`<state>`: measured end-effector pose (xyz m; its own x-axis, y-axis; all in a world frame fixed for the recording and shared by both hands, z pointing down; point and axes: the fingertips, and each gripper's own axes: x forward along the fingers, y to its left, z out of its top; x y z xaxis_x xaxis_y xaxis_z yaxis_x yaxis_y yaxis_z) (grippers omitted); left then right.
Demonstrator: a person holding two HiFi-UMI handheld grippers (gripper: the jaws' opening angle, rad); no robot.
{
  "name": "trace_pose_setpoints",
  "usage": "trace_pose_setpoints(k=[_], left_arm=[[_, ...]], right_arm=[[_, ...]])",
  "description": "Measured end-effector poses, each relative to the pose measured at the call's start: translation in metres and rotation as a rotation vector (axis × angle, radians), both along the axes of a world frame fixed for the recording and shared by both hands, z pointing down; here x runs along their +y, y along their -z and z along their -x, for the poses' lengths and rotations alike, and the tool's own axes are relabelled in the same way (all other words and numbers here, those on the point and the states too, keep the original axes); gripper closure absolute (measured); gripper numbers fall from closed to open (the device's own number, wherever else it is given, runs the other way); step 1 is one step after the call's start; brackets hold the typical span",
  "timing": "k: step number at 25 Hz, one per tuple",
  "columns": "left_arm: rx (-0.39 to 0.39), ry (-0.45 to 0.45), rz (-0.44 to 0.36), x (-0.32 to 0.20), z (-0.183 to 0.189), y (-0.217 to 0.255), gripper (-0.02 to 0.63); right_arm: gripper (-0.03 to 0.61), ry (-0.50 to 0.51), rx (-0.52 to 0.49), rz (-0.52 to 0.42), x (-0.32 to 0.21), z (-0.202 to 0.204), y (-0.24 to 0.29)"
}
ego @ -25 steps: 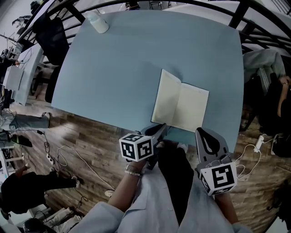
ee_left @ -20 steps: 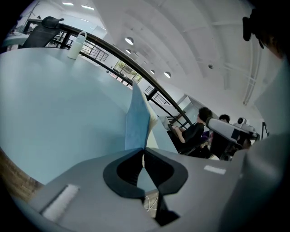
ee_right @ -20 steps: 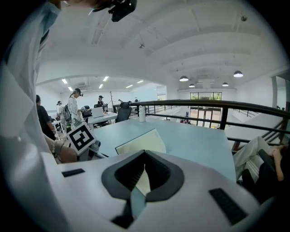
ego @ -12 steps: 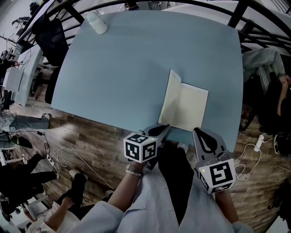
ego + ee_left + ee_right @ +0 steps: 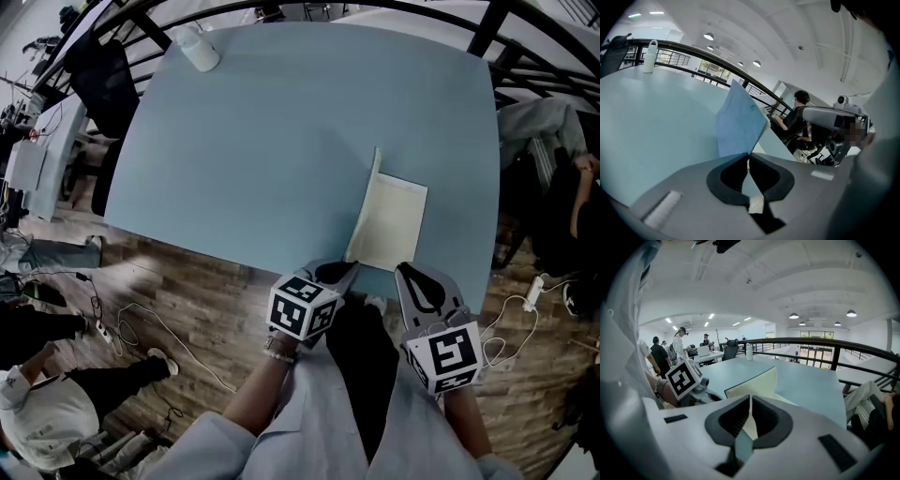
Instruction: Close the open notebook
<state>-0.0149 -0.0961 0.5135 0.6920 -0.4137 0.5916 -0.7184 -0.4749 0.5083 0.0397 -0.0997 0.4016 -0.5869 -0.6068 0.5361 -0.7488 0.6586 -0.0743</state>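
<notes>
My left tongs (image 5: 349,268) point forward and down over the near edge of the tabletop (image 5: 281,141), with their marker cube (image 5: 305,307) tipped to one side. In the left gripper view the jaws are drawn almost together at the tips (image 5: 749,155), pinching the near edge of the notebook's blue cover (image 5: 738,124). The contact spot is small, so I read it as a thin grip rather than see it plainly. The cover stands close to upright, rising straight out from the tips.

My right tongs (image 5: 409,273) sit beside the left at a similar downward slant. Their jaws are fully together with nothing between them (image 5: 750,398).

The notebook (image 5: 392,225) lies on the tabletop just beyond both tongs, near the front edge. Its right half is flat with cream pages showing, and the left half is lifted on edge along the spine. From the right gripper view the raised pages (image 5: 754,380) stand just ahead of the closed jaws and apart from them.
</notes>
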Motion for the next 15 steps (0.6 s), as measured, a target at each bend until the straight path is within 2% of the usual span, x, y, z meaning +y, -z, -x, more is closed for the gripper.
trace_pose_setpoints(k=[9, 11, 15], left_arm=[[-0.091, -0.108, -0.038, 0.004, -0.015, -0.007, 0.597], [-0.103, -0.118, -0.04, 0.005, -0.017, -0.009, 0.597], [-0.142, -0.161, -0.054, 0.005, -0.021, -0.01, 0.597]], right_arm=[[0.574, 0.016, -0.03, 0.062, -0.002, 0.009, -0.015], [0.533, 0.021, -0.049, 0.085, -0.002, 0.011, -0.018], [0.501, 0.024, -0.085, 0.127, -0.004, 0.013, -0.025]])
